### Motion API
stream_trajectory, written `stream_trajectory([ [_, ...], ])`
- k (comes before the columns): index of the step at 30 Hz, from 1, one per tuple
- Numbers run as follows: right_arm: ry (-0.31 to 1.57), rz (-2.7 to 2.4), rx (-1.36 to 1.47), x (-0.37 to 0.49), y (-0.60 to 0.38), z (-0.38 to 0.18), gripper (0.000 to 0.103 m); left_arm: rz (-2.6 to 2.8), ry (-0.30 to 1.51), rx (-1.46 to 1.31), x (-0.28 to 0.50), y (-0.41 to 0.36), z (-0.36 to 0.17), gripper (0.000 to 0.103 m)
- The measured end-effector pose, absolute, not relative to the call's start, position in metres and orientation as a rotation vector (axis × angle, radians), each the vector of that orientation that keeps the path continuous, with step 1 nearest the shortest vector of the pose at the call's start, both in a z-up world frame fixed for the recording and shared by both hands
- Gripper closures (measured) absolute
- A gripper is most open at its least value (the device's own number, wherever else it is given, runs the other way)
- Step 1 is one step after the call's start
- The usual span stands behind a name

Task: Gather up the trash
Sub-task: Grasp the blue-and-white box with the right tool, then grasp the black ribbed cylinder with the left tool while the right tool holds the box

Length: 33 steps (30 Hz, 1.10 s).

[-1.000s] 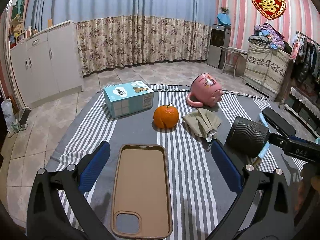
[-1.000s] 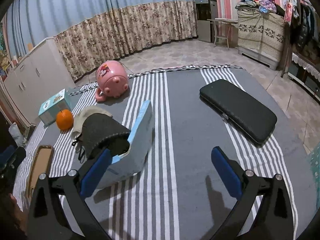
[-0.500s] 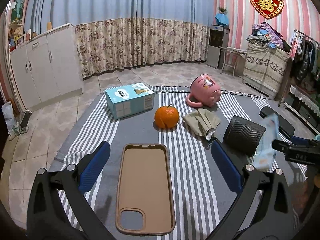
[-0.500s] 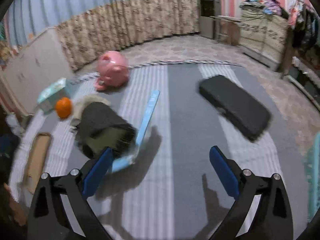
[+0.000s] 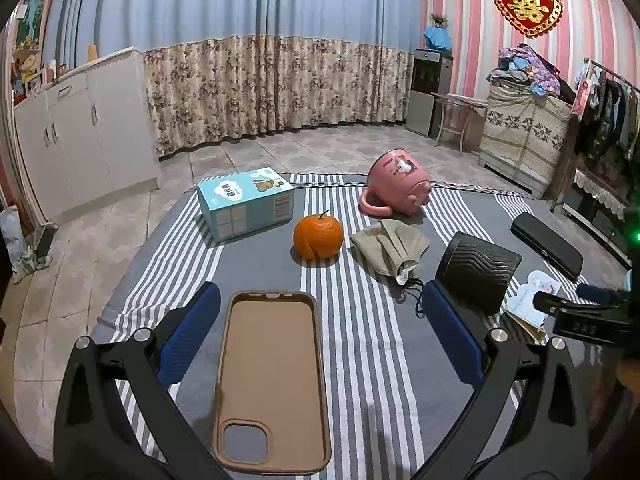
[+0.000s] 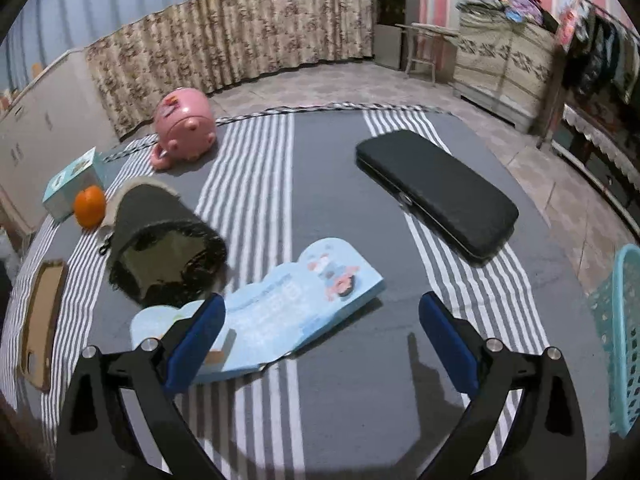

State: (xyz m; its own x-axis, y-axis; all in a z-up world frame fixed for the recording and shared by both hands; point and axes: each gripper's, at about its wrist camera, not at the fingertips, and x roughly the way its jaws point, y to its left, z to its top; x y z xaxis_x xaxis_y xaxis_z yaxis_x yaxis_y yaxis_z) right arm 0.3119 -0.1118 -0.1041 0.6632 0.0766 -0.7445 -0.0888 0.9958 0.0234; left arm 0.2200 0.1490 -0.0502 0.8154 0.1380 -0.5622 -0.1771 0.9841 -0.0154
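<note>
A light-blue cardboard package lies flat on the striped cloth in front of my right gripper, which is open and empty; its left finger overlaps the package's near edge. The package also shows in the left wrist view beside the right gripper's tip. A black ribbed cup lies on its side, mouth toward the package; it shows in the left wrist view too. A crumpled beige mask lies behind it. My left gripper is open over a tan phone case.
An orange, a blue box and a tipped pink mug lie at the far side. A black case lies to the right. A teal basket stands past the table's right edge.
The blue package leaned upright against the black cup; it has fallen flat onto the cloth in front of my right gripper. The right gripper shifted slightly. The left gripper stayed put.
</note>
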Motion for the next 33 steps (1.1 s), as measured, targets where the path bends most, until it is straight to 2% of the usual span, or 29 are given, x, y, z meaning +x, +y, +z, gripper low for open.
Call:
stream_trajectory([
  [11, 0.892, 0.176, -0.083, 0.277, -0.123, -0.116, 0.007, 0.177, 0.595, -0.057, 0.217, 0.148, -0.053, 0.005],
  [18, 0.801, 0.218, -0.171, 0.273, -0.090, -0.108, 0.008, 0.171, 0.593, -0.090, 0.214, 0.153, -0.049, 0.005],
  [20, 0.782, 0.239, -0.212, 0.277, -0.078, -0.106, 0.020, 0.175, 0.593, -0.075, 0.213, 0.154, -0.047, 0.005],
  [22, 0.784, 0.265, -0.218, 0.283, -0.072, -0.105, 0.043, 0.181, 0.595, -0.063, 0.214, 0.157, -0.045, 0.005],
  [27, 0.765, 0.323, -0.124, 0.289, -0.081, -0.097, 0.073, 0.159, 0.604, -0.043, 0.225, 0.155, -0.043, 0.005],
  [33, 0.723, 0.300, -0.042, 0.298, -0.109, -0.084, 0.083, 0.051, 0.640, -0.054, 0.258, 0.127, -0.050, 0.005],
])
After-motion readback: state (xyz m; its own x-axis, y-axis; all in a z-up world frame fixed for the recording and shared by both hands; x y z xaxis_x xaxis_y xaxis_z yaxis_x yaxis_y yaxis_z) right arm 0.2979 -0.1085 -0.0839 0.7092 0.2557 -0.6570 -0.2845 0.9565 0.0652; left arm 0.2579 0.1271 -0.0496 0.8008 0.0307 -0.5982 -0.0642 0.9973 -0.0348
